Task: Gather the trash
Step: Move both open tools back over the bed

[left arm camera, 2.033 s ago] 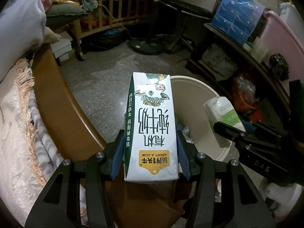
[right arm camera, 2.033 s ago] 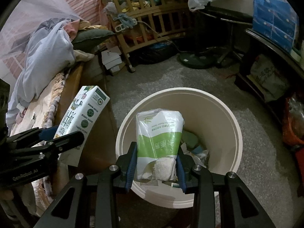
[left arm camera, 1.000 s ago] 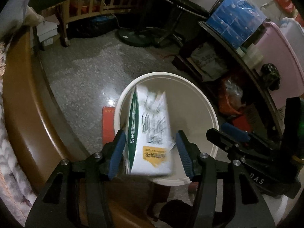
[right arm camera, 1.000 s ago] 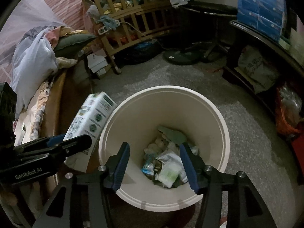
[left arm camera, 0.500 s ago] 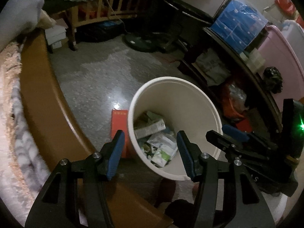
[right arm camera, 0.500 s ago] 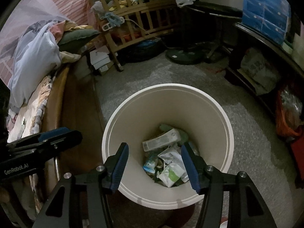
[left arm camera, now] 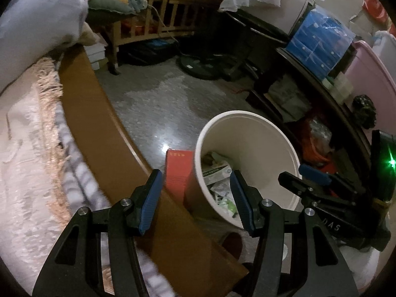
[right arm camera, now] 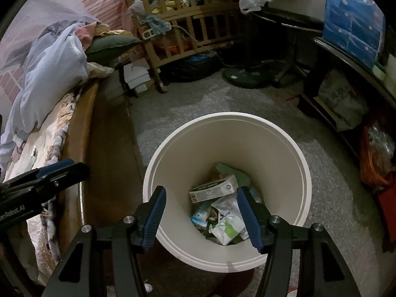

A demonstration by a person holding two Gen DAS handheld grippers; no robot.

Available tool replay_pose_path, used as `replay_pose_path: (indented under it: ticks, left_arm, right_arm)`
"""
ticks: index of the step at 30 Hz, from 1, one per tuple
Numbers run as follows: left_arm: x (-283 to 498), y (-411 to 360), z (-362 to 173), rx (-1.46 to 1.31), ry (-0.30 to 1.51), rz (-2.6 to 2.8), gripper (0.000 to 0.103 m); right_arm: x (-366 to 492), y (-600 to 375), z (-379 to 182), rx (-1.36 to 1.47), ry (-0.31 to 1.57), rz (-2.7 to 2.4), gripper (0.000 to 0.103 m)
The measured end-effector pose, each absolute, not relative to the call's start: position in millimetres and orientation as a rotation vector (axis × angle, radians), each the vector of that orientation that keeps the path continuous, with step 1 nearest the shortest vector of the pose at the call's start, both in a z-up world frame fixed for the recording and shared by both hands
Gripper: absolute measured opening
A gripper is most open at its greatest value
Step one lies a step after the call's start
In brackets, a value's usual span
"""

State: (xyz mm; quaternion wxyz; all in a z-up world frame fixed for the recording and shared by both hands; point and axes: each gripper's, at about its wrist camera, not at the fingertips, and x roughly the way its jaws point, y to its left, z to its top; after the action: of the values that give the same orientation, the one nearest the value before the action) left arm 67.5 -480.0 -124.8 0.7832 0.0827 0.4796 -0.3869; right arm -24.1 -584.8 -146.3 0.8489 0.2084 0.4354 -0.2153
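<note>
A round white trash bin (right arm camera: 279, 163) stands on the floor beside the bed; it also shows in the left wrist view (left arm camera: 267, 146). Inside lie a milk carton (right arm camera: 214, 191), a green and white pouch (right arm camera: 229, 227) and other wrappers. My right gripper (right arm camera: 201, 214) is open and empty just above the bin's near rim. My left gripper (left arm camera: 195, 199) is open and empty over the bed's edge, left of the bin. The right gripper shows at the right of the left wrist view (left arm camera: 307, 175). The left gripper shows at the left of the right wrist view (right arm camera: 61, 170).
A red box (left arm camera: 177, 173) stands on the floor between the bin and the brown bed frame (left arm camera: 99, 123). A fringed blanket (left arm camera: 29, 148) covers the bed. A wooden crib (right arm camera: 188, 24), a fan base (right arm camera: 247, 78) and cluttered shelves (left arm camera: 321, 99) ring the grey floor.
Both grippers opened and let go: the pouch and then the milk carton fell into the bin. My left gripper has since swung left toward the bed.
</note>
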Motion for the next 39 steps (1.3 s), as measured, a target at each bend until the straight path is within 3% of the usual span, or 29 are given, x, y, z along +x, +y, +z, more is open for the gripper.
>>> replay_pose_path:
  ticks: [7, 21, 39]
  left_arm:
    - [73.5, -450.4, -122.0, 0.176, 1.014, -0.77, 0.055]
    - [90.3, -367.1, -112.9, 0.174, 0.964, -0.609, 0.055]
    - [126.4, -201.2, -112.3, 0.088, 0.97, -0.383, 0.055]
  right_arm:
    - [-14.3, -567.9, -139.5, 0.391, 0.912, -0.438, 0.063]
    - [23.8, -499.3, -118.6, 0.299, 0.874, -0.284, 0.064]
    - [113.2, -355.7, -115.7, 0.141, 0.915, -0.044, 0.064]
